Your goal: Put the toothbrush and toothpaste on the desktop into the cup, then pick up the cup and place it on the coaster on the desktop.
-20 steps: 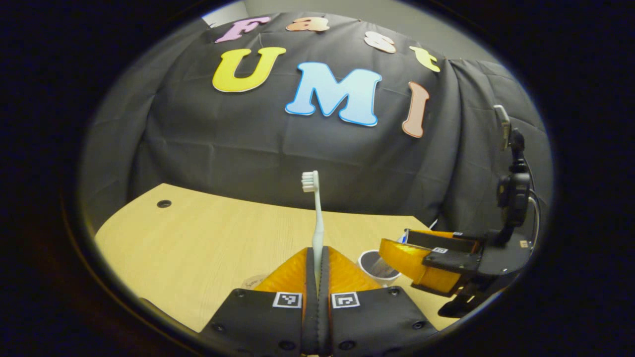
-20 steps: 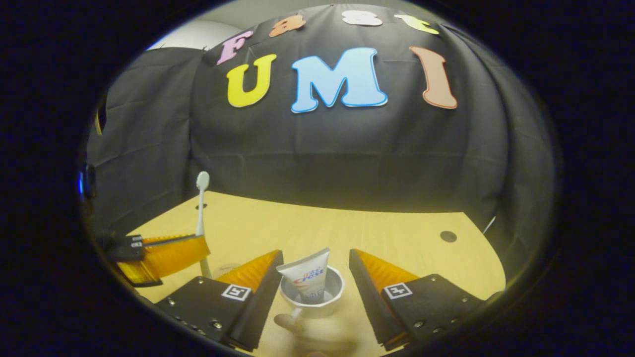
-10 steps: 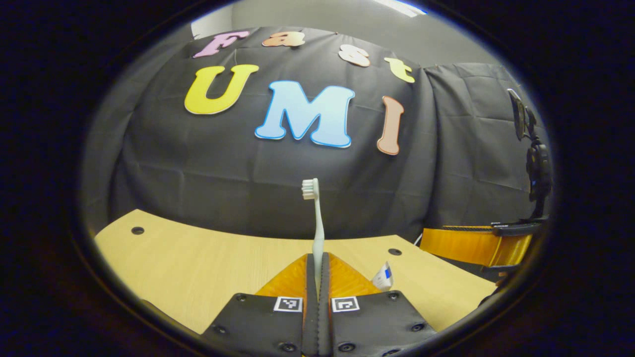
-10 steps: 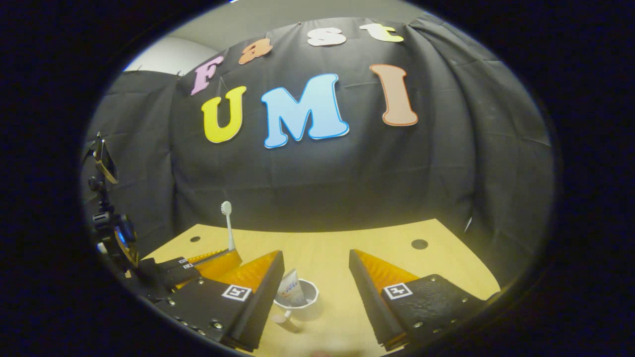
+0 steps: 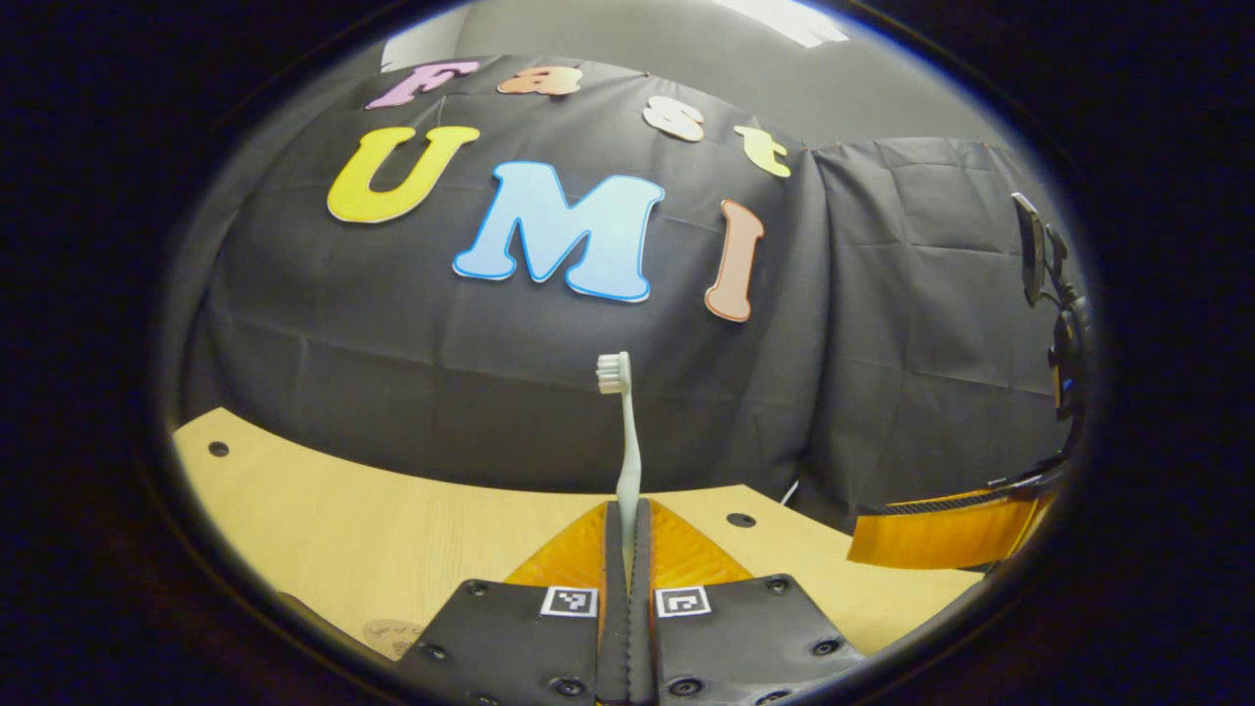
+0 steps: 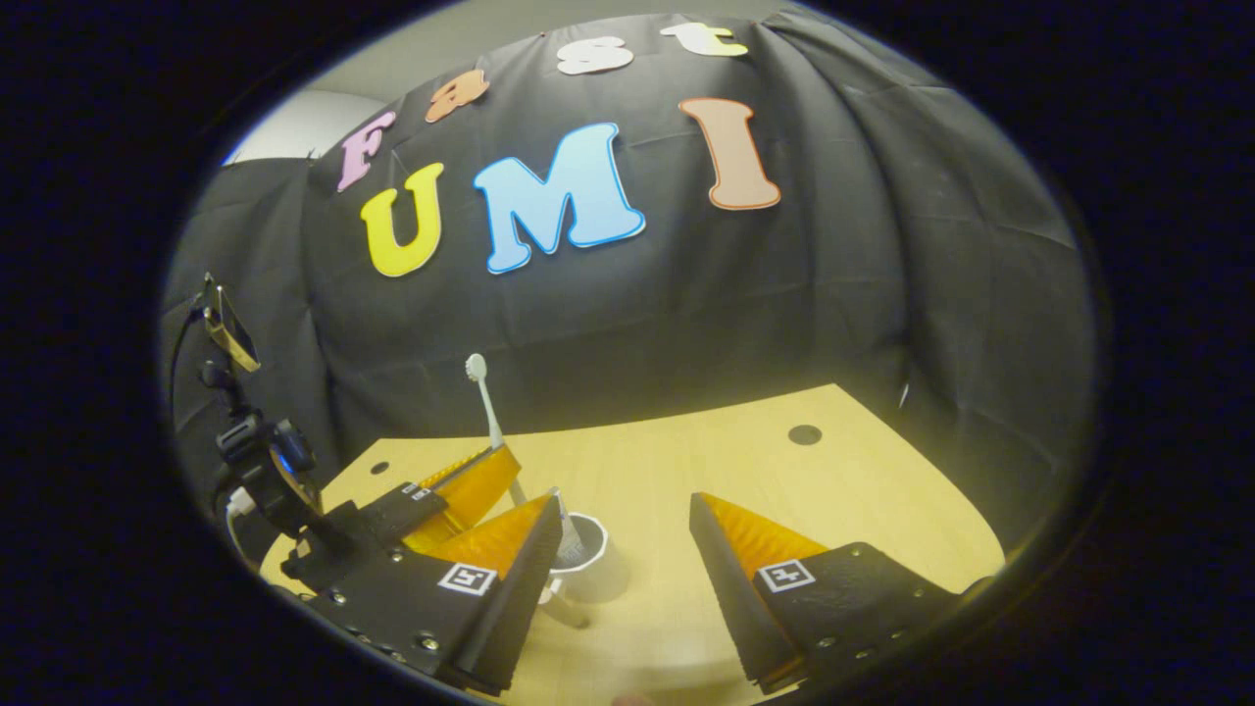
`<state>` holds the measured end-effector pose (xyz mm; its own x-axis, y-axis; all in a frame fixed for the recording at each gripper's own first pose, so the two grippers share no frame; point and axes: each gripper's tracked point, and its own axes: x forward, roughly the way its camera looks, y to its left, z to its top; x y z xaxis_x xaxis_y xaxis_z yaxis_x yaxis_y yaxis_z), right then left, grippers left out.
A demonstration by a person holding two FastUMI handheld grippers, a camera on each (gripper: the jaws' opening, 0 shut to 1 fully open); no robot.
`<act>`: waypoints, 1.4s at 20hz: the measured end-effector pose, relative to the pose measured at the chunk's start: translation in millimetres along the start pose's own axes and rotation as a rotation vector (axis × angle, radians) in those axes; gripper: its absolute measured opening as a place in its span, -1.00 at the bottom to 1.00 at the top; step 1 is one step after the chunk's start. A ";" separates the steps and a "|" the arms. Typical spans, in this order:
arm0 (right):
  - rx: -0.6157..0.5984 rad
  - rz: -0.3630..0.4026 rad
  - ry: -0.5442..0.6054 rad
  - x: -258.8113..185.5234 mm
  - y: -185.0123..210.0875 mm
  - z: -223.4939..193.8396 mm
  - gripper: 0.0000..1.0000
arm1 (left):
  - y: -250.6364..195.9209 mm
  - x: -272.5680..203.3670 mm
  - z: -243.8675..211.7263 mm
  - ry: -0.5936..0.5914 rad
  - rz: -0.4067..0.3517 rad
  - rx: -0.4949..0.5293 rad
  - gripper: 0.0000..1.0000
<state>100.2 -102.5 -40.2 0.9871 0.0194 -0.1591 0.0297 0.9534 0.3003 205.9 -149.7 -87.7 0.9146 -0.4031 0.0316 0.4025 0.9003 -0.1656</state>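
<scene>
A pale toothbrush [image 5: 627, 431] stands upright, bristles up, with my left gripper [image 5: 627, 508] shut on its handle above the wooden desktop [image 5: 343, 529]. In the right gripper view the white cup [image 6: 591, 567] stands on the desktop [image 6: 784, 480] with the toothpaste tube [image 6: 567, 537] inside it. My right gripper [image 6: 623, 518] is open above the desktop; the cup sits close by its left finger, partly hidden behind it. The left gripper [image 6: 502, 459] with the toothbrush [image 6: 484, 400] hovers just behind and left of the cup. A round coaster [image 5: 392, 632] peeks out at the bottom left of the left gripper view.
The right gripper [image 5: 946, 529] juts in from the right of the left gripper view. Cable holes [image 5: 740, 520] [image 6: 805, 433] mark the desktop. The black cloth wall stands close behind the desk's far edge. The rig behind the left gripper [image 6: 260, 451] rises at the left.
The right gripper has pulled back from the cup, leaving the toothpaste in it. The left gripper with the toothbrush has moved closer to the cup; the cup has left the left gripper view.
</scene>
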 end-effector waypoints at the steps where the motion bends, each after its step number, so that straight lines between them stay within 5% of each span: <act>1: 0.010 -0.004 0.005 -0.3 -0.7 -1.1 0.63 | 0.0 4.6 -2.7 0.001 -0.006 -0.004 -0.88; 21: 0.050 -0.022 0.052 11.9 7.7 -14.7 0.63 | 0.7 1.9 -63.5 0.157 -0.031 -0.034 -0.69; 24: 0.039 -0.023 0.064 11.3 9.0 -17.1 0.63 | 3.7 -3.2 -67.2 0.177 -0.021 -0.021 -0.43; 25: 0.038 -0.023 0.067 10.6 9.7 -17.8 0.63 | 4.2 -4.3 -67.7 0.190 -0.027 -0.016 -0.54; 26: 0.042 -0.022 0.070 9.7 10.9 -17.5 0.63 | 6.3 -6.8 -70.3 0.201 -0.022 -0.012 -0.02; 28: 0.055 -0.022 0.091 9.4 13.1 -20.0 0.63 | 10.0 -14.2 -68.3 0.216 -0.016 -0.016 0.12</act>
<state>106.6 -83.9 -56.5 0.9678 0.0284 -0.2501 0.0620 0.9360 0.3464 194.4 -146.2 -157.2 0.8779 -0.4448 -0.1775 0.4147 0.8914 -0.1826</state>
